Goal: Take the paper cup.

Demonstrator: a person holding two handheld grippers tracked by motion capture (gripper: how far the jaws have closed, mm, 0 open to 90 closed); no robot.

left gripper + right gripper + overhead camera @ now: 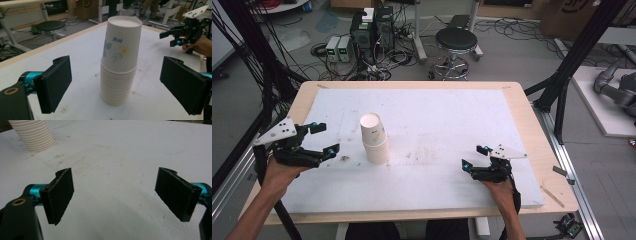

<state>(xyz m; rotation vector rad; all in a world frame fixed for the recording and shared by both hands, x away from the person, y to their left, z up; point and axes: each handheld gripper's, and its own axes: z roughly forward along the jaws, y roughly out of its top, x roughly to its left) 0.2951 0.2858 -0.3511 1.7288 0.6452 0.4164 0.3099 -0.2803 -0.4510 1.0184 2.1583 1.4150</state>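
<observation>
High view showed the stack of paper cups (374,138) upside down mid-table; the left gripper (324,139), jaws wide and empty, faced it, seemingly ready to grasp, while the right gripper (474,156) waited apart, equally spread.

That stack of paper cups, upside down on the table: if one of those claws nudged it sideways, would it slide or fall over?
The stack of paper cups is tall and narrow and already leans a little, so a push near the top would probably tip it. Paper cups are likely light, so a low nudge might slide it across the white board. The thin walls may dent if squeezed.
</observation>
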